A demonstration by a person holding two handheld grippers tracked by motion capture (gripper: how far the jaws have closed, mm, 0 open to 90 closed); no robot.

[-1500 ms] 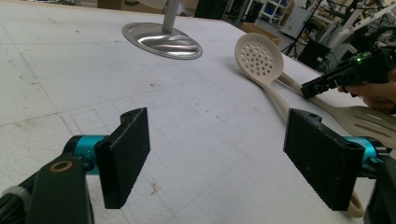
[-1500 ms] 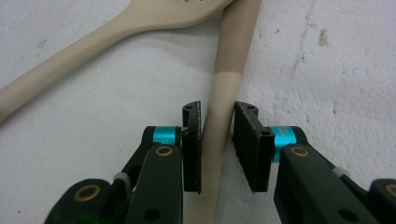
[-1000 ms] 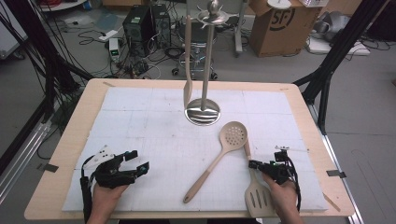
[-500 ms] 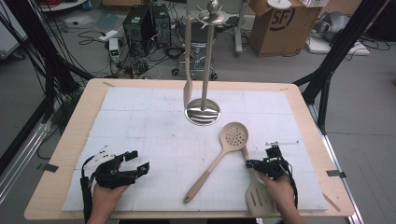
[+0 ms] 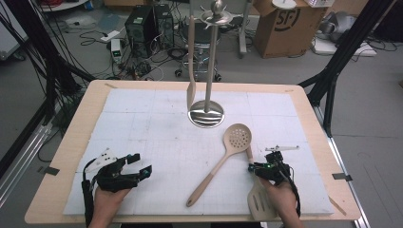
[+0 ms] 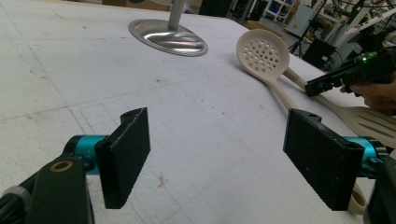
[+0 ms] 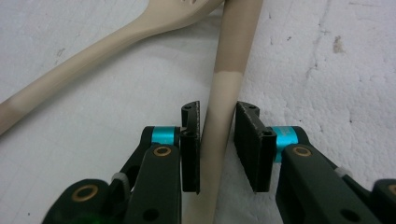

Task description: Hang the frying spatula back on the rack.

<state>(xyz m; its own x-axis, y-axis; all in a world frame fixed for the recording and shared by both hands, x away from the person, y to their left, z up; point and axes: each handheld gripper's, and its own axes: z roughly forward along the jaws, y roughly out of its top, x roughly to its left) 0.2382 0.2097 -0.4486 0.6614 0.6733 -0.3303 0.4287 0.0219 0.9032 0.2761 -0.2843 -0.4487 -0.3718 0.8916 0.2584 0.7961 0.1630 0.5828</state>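
The right gripper (image 7: 217,140) straddles the slotted spatula's handle (image 7: 219,140), its 2 jaws having just been opening; the left pad touches the handle, the right stands slightly off, so nothing is gripped. The step looks like letting go or re-gripping. Next, the jaws must squeeze squarely. The left gripper (image 6: 217,154) rests spread wide, empty, the skimmer spoon (image 6: 264,53) well beyond its fingers.

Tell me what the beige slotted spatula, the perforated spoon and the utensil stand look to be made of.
Beige slotted spatula: probably matte silicone or plastic, with a two-tone handle that suggests a sleeve over a paler core. Beige perforated round-bowled spoon: the same matte look, evenly moulded holes, likely silicone or plastic. Utensil stand with round base: polished metal, since its surface gives mirror-like reflections.
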